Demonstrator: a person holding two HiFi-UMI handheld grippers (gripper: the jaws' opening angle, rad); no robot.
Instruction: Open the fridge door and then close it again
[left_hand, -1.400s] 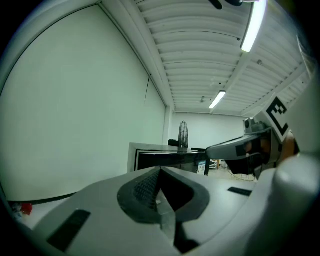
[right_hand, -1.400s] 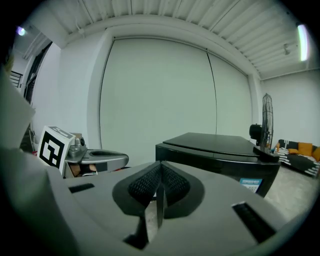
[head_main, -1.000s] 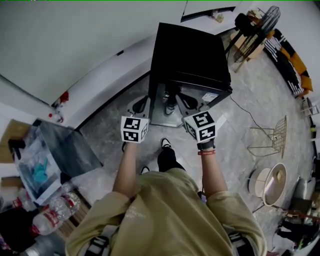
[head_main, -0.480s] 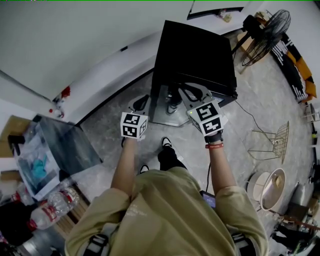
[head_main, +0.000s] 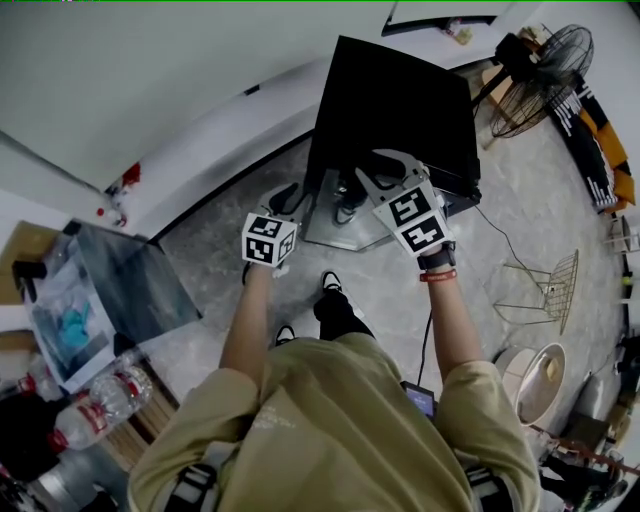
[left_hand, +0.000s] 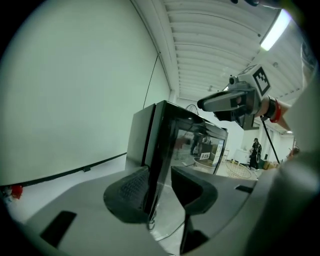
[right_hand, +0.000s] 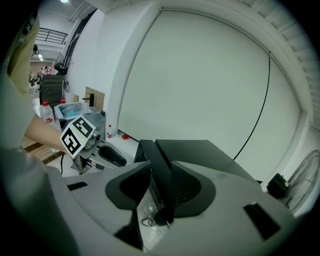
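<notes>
A small black fridge (head_main: 392, 105) with a glass door (head_main: 345, 222) stands on the floor against the wall. As far as I can tell, the door lies against the body. My left gripper (head_main: 288, 205) is at the door's left side. In the left gripper view the door's edge (left_hand: 154, 150) stands between the jaws of the left gripper (left_hand: 159, 172), which have just been opening. My right gripper (head_main: 383, 168) reaches over the door's top. Its jaws have just been opening too, and the right gripper (right_hand: 161, 172) straddles the door's top edge (right_hand: 159, 165) without pressing on it.
A standing fan (head_main: 548, 62) is behind the fridge at the right. A wire basket (head_main: 552, 272) and a round tub (head_main: 540, 368) sit on the floor to the right. A clear box (head_main: 85, 315) and water bottles (head_main: 105, 415) lie at the left. The person's shoes (head_main: 330, 285) are before the door.
Both grippers have moved in toward the fridge. The right one has rolled and slid up over the door's top, and both pairs of jaws now stand apart.
</notes>
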